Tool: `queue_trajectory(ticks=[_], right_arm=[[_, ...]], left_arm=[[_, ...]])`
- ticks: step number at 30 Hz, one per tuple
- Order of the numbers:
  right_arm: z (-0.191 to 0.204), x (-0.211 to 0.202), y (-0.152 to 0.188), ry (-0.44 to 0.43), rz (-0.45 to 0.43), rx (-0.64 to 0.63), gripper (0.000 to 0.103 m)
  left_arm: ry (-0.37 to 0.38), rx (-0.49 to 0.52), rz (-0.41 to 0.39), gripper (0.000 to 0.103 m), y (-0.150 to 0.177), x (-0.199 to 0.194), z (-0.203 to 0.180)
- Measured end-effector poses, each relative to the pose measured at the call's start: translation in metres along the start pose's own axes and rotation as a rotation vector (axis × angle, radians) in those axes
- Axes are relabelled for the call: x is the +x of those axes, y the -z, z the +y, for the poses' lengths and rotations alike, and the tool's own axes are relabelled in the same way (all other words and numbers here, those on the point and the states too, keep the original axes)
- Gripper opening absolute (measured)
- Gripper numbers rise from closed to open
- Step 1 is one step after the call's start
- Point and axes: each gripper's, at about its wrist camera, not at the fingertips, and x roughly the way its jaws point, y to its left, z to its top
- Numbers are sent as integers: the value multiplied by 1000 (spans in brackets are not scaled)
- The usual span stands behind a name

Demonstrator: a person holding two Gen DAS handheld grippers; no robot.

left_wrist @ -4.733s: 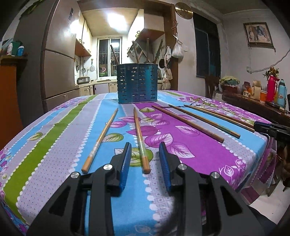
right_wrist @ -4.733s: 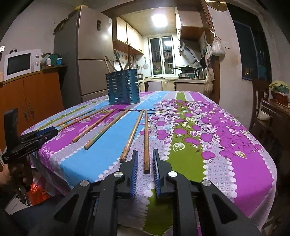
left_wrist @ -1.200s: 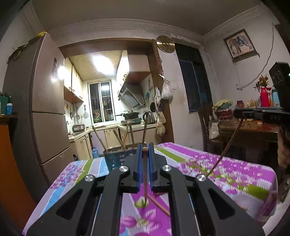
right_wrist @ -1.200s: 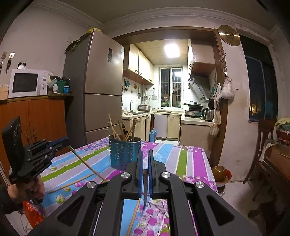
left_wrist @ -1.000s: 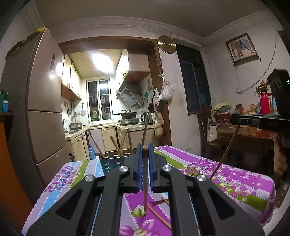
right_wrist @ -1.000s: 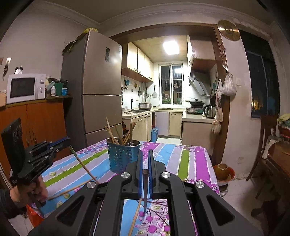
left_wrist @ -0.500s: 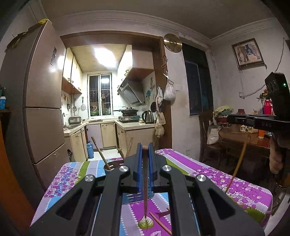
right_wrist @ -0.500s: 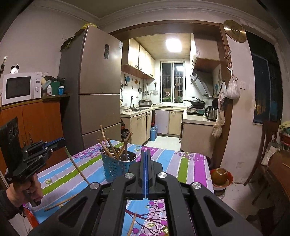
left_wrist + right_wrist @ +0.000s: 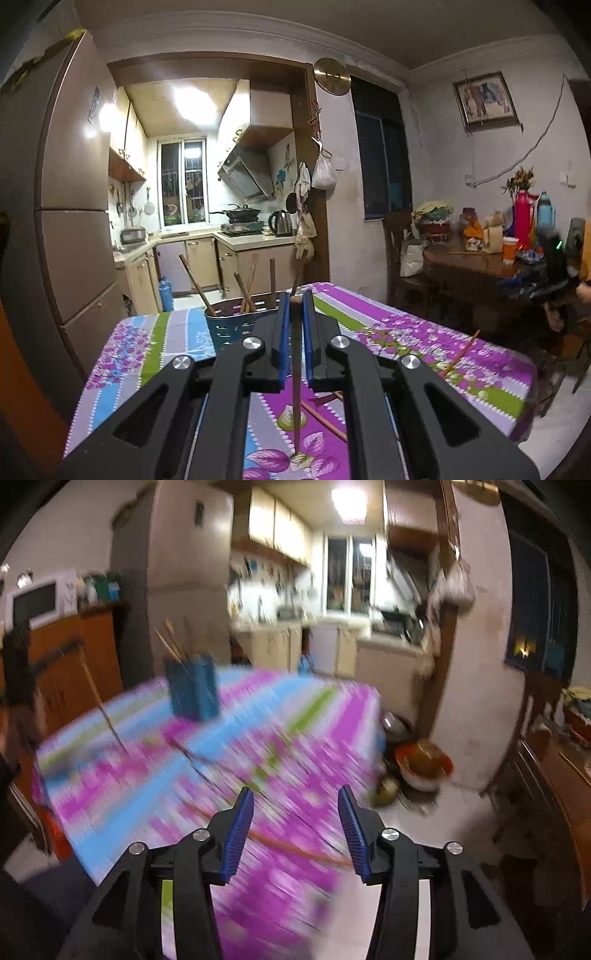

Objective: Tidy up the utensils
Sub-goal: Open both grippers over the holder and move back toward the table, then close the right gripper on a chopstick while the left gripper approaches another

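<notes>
My left gripper [image 9: 295, 306] is shut on a brown chopstick [image 9: 295, 387] that hangs straight down between its blue pads, just in front of the blue slotted holder [image 9: 225, 328]. Several chopsticks stand in that holder. Another chopstick [image 9: 321, 417] lies on the flowered tablecloth [image 9: 140, 354], and one [image 9: 460, 354] slants over the table's right side. The right wrist view is smeared by motion. My right gripper [image 9: 295, 794] hangs over the table's near edge, its jaws opening with nothing between them. A chopstick [image 9: 295, 845] lies below it. The holder [image 9: 192, 690] stands at the far left.
A tall fridge [image 9: 70, 206] stands left of the table, with an orange cabinet and microwave [image 9: 37, 602] beside it. A dark side table [image 9: 480, 266] crowded with flasks and cups is on the right. A red-rimmed bowl [image 9: 424, 764] sits on the floor past the table's far corner.
My right gripper has opened and swung down toward the table's near edge; its chopstick is gone from the jaws. My left gripper has edged closer to the holder, still holding its chopstick.
</notes>
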Motion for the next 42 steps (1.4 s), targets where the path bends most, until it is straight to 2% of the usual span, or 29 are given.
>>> queue_trajectory(ticks=[4,9,11,17,18,20,26,35,42], right_arm=[[-58,27,33,-56,123,2,49],[-109,67,73,-225,162,99,49],[-123,81,86,-358,119,187,49],[-121,101,104,-572,-21,292,49],[-121,101,105,-597,-40,306,48],[-120,100,109,-651,-78,334,39],[-112,91,105,-696,-112,319,26],[-98,78,112,-660,-50,212,26],[-94,74,115,-644,-78,187,24]], left_arm=[[16,-9,18,5,0,9,7],[1,-71,55,6,1,26,23],[-5,-109,74,6,2,32,32],[-55,-167,117,7,6,46,51],[-61,-170,120,7,7,45,54],[-73,-176,129,7,10,47,57],[-73,-173,150,7,12,55,50],[-64,-167,184,7,23,63,38],[-71,-169,187,8,23,65,32]])
